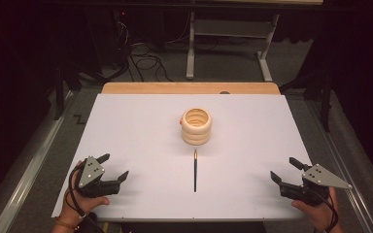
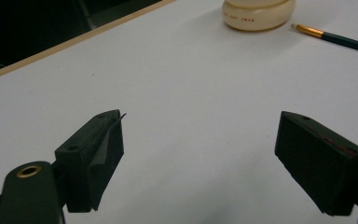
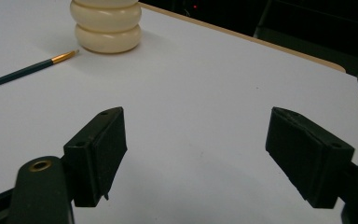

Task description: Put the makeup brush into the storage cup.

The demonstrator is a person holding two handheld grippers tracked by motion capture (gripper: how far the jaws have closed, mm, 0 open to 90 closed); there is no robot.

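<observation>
Now | L gripper [image 1: 114, 167] wide open, empty | R gripper [image 1: 285, 170] wide open, empty | brush [image 1: 195, 171] btw them, untouched

You are working in a lab or test room: a white sheet covers the wooden tabletop [image 1: 189, 88], black cables [image 1: 143, 60] lie tangled on the grey carpet behind it, a metal frame stand [image 1: 228, 48] rises there, and darkness surrounds the lit bench.

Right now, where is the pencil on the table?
In the high view the pencil lies near the middle of the white table, just in front of the cream holder, its gold end toward it, between both grippers.
</observation>
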